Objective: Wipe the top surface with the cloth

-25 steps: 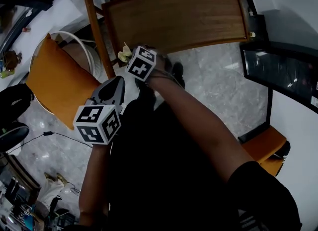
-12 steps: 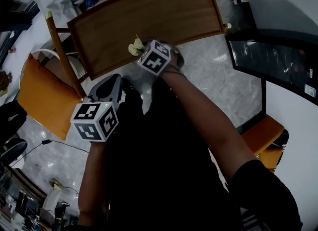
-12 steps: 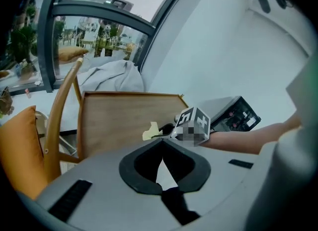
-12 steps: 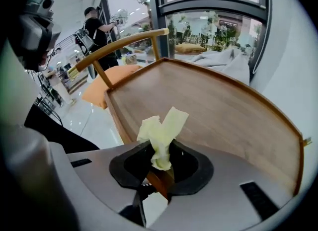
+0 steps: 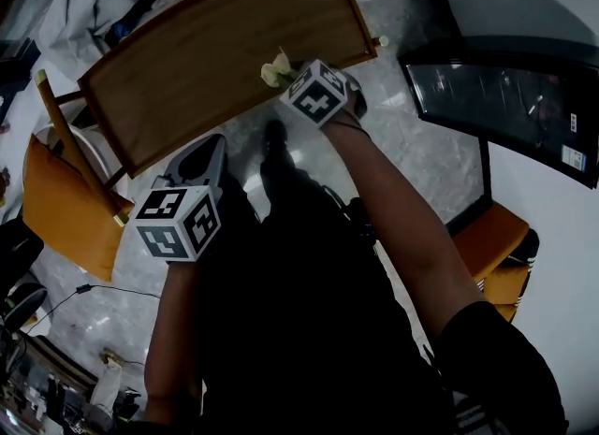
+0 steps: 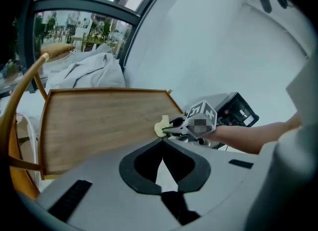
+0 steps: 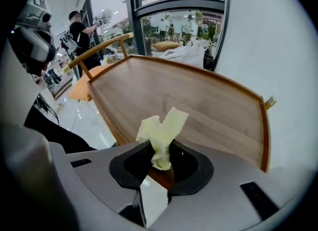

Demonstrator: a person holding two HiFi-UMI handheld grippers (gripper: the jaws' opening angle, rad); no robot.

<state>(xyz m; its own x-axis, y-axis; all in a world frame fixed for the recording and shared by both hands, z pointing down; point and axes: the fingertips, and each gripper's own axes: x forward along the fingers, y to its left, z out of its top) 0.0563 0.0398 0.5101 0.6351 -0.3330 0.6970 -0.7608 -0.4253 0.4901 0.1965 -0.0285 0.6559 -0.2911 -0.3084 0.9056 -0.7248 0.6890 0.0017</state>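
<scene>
Right gripper view: the cloth, a pale yellow crumpled piece, was seen clamped between the closed jaws of the right gripper, with its loose ends standing up above the jaw tips. The cloth was held at the near edge of the top surface, toward the right-hand corner; whether it was pressed on the wood or held just above it could not be determined. In the left gripper view, the jaws of the left gripper were shown brought together with nothing between them, and that gripper was held off the surface, just outside the near edge toward the left-hand corner. The wood was shown bare, bounded by a raised rim on all visible sides. The step in hand was judged to be the start of a wiping pass, with nearly the whole surface not yet covered. For the next move, the cloth would need to be lowered over the rim, pressed flat on the wood, and drawn along the surface in overlapping strokes toward the far edge, with the grip kept firm so that the cloth was not dragged out at the rim.
</scene>
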